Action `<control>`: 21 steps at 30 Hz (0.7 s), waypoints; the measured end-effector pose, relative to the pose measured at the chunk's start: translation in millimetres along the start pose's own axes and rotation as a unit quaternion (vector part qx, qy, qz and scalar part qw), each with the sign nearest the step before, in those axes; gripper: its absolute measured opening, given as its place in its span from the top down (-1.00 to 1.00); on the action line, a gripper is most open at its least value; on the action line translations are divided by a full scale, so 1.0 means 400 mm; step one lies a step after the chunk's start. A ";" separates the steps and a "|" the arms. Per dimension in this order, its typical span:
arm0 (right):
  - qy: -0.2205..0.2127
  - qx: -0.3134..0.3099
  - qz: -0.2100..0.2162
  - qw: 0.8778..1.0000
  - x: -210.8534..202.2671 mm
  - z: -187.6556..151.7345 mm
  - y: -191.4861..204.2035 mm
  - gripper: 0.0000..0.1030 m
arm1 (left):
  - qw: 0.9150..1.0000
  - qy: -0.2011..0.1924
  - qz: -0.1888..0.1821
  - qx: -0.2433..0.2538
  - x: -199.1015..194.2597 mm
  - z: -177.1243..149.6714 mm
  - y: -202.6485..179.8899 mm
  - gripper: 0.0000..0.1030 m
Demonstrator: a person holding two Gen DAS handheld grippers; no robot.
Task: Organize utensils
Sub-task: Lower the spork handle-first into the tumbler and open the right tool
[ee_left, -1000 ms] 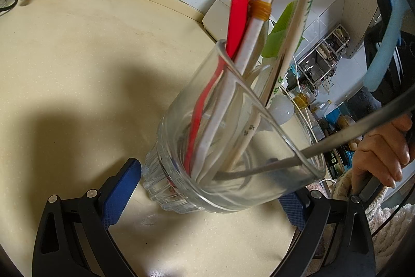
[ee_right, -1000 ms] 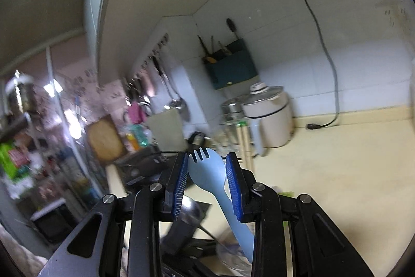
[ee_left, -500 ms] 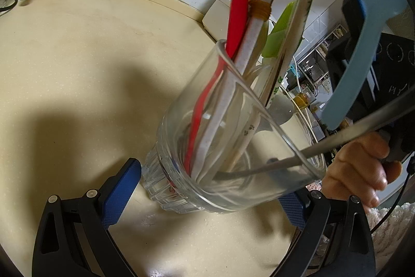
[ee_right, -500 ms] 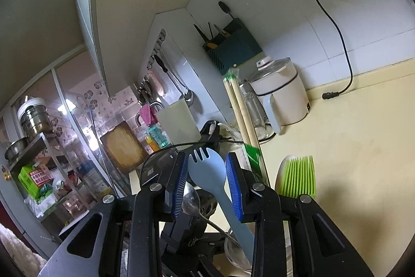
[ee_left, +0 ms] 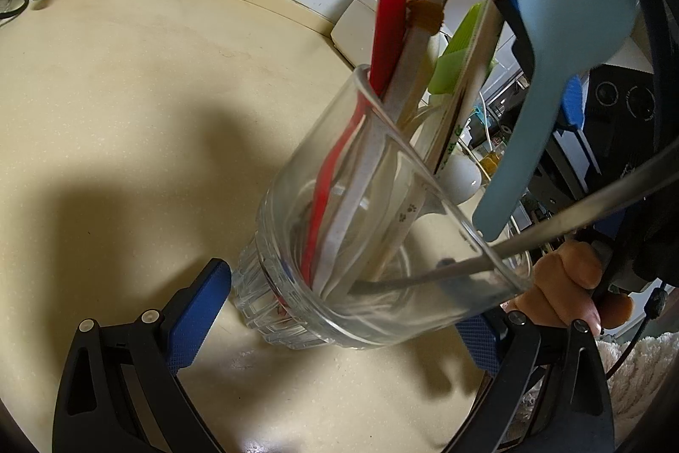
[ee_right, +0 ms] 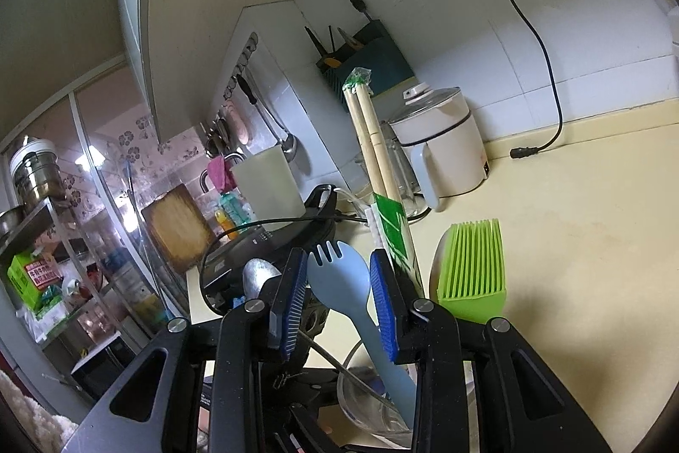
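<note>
Cream countertop [ee_left: 148,105] under white wall tiles, crossed by a black power cord [ee_right: 547,71] with its plug lying loose; white electric pot [ee_right: 441,151] in the corner, dark wall-mounted utensil holder [ee_right: 369,62] above it, cluttered shelves and a wooden board blurred at the far left of the right wrist view. Standing on the counter, a clear glass tumbler [ee_left: 382,249] with a ribbed base, bracketed by the left gripper [ee_left: 335,308]; blue pads on either side of the glass, contact impossible to confirm from this angle. Inside the tumbler: red spatula [ee_left: 390,15], wrapped chopsticks [ee_right: 373,156], green silicone brush [ee_right: 475,266], metal spoon [ee_left: 551,223] leaning across the rim. Pale blue spork [ee_right: 339,279], tines up, clamped at the bowl between the right gripper [ee_right: 339,291] pads, handle tip hanging just above the tumbler's mouth. Bare hand [ee_left: 564,291] gripping the right tool's handle, partly hidden behind the glass. Tops of chopsticks and spatula cut off in the left wrist view; tumbler bottom distorted by refraction.
</note>
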State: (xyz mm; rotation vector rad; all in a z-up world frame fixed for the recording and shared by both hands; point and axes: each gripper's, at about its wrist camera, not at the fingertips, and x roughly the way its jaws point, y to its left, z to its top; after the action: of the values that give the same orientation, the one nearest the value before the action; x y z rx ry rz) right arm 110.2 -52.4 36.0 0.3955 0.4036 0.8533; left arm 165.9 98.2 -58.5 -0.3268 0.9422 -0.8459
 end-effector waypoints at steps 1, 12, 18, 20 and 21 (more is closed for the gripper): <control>0.000 0.000 0.000 1.000 0.000 -0.001 0.000 0.40 | 1.000 0.000 0.000 0.000 0.000 0.000 0.000 -0.93; -0.011 -0.009 -0.024 1.000 -0.052 0.003 0.001 0.40 | 1.000 0.000 0.000 0.000 0.000 0.000 0.000 -0.93; -0.010 -0.019 -0.048 0.999 -0.083 0.007 -0.003 0.40 | 1.000 0.000 0.000 0.000 0.000 0.000 0.000 -0.93; -0.005 -0.030 -0.059 0.998 -0.089 0.003 0.000 0.40 | 1.000 0.000 0.000 0.000 0.000 0.000 0.000 -0.93; -0.003 -0.034 -0.064 0.997 -0.091 -0.001 0.002 0.40 | 1.000 0.000 0.000 0.000 0.000 0.000 0.000 -0.93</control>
State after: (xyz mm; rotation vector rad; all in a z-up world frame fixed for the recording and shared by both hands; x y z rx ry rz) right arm 88.2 -80.4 42.7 0.3052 0.3893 0.7381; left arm 165.9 98.2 -58.5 -0.3267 0.9422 -0.8459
